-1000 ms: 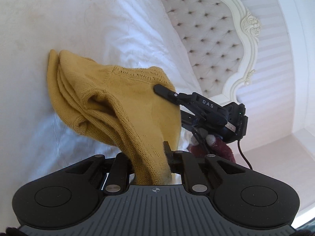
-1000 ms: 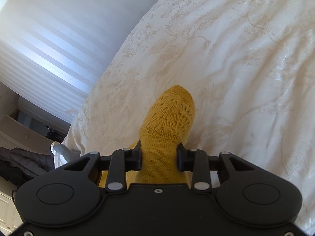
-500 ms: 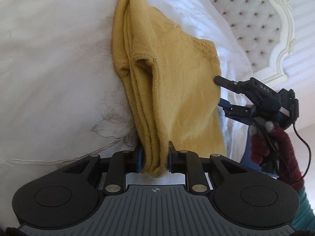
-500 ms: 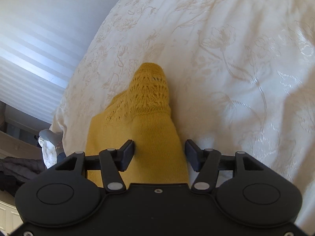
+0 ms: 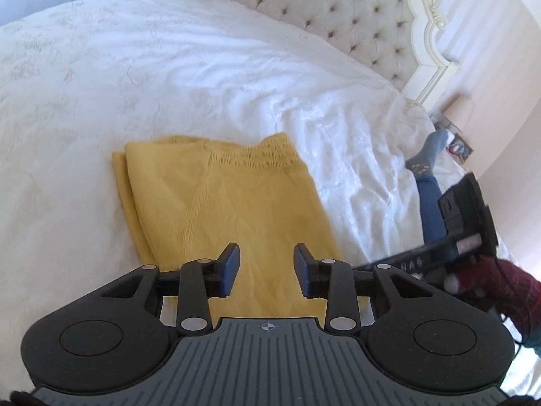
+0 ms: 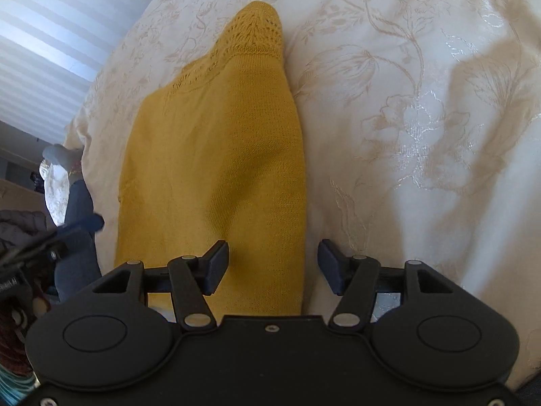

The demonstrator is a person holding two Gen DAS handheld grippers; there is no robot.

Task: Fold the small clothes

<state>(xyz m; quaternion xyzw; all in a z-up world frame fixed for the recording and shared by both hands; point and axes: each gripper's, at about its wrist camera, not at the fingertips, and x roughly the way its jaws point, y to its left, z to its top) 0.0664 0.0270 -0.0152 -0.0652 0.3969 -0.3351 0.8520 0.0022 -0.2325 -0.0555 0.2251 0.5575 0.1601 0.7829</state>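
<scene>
Left gripper [image 5: 266, 267] hangs with jaws spread wide, nothing between them, the folded yellow knit garment [image 5: 233, 203] lying flat on the white bedspread [image 5: 169, 67] just ahead. This view alone catches the tufted headboard [image 5: 338, 10] far ahead and the right gripper [image 5: 449, 237] off to its right side. Over on the right wrist view, the right gripper [image 6: 272, 267] gapes wide too, its left finger [image 6: 214, 265] over the garment [image 6: 216, 155], and floral embroidery shows on the bedspread [image 6: 422, 101]. A blue-jeaned leg [image 6: 79, 223] sits left.
</scene>
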